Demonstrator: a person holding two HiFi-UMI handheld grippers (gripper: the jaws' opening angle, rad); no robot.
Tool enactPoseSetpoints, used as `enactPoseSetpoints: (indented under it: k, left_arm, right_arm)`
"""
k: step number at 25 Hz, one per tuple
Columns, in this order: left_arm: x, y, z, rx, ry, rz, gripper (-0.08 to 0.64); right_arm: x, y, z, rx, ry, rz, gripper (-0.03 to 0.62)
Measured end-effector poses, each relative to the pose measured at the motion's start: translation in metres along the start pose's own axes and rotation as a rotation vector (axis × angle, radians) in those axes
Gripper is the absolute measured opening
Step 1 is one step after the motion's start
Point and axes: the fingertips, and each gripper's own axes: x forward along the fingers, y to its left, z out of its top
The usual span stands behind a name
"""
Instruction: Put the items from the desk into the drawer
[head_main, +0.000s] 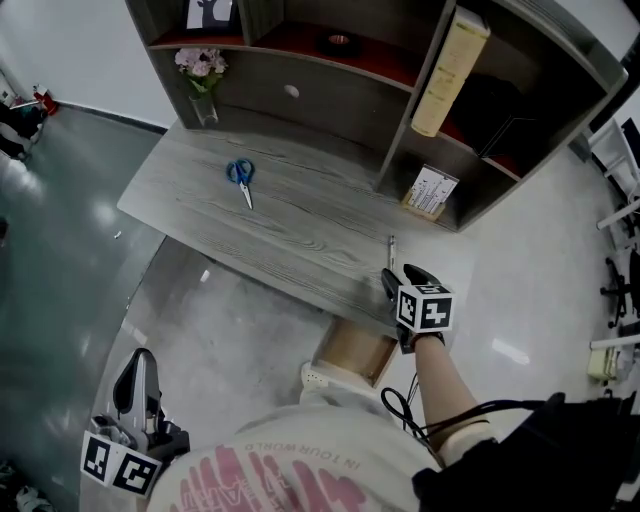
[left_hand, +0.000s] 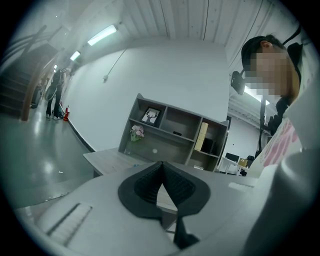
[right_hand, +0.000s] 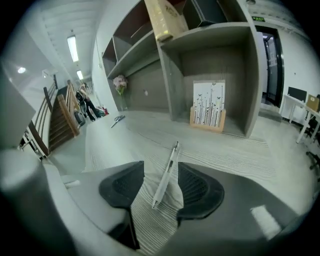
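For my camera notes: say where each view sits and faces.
Head view: on the head, steeply down at the desk; left gripper, right gripper, forearm show.
Left gripper view: on it, toward the shelf unit; shut jaws, person's torso show.
Right gripper view: on it, down at the pen between open jaws.
Shared: head and right gripper views show pen, scissors.
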Motion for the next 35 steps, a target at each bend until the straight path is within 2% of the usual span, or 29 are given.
enactPoseSetpoints:
  k: [5,9,14,17,20,25,30,35]
  left_arm:
    - [0.015,-0.002,-0.001,0.002,0.008,-0.003,0.019]
    - [0.030,-0.007,-0.003,0.006,0.011,-0.021,0.020]
    - [0.043,-0.015,-0.005,0.009,0.007,-0.051,0.019]
    - [0.047,-0.020,-0.004,0.016,0.005,-0.072,0.020]
    - [0.050,-0.023,-0.002,0.025,-0.001,-0.096,0.020]
    - [0.053,-0.026,0.001,0.037,-0.001,-0.153,0.020]
    - [0.061,-0.022,-0.001,0.029,0.021,-0.236,0.020]
    - [0.066,-0.018,0.007,0.021,0.058,-0.346,0.020]
  right_arm:
    - [0.019,-0.003,-0.012,-0.039,0.090,-0.028,0.207]
    - [0.025,-0.010,-0.014,-0.031,0.102,-0.047,0.204]
    - [0.024,-0.017,-0.014,-0.058,0.094,-0.058,0.109]
    - [0.022,-0.017,-0.016,-0.016,0.091,-0.041,0.083]
    - [0.020,-0.013,-0.016,-0.025,0.093,-0.042,0.051]
    - [0.007,-0.006,-0.017,-0.037,0.081,-0.051,0.048]
    - [-0.018,0.005,-0.013,-0.032,0.024,-0.074,0.048]
    - [-0.052,0.039,-0.017,0.052,-0.062,-0.050,0.048]
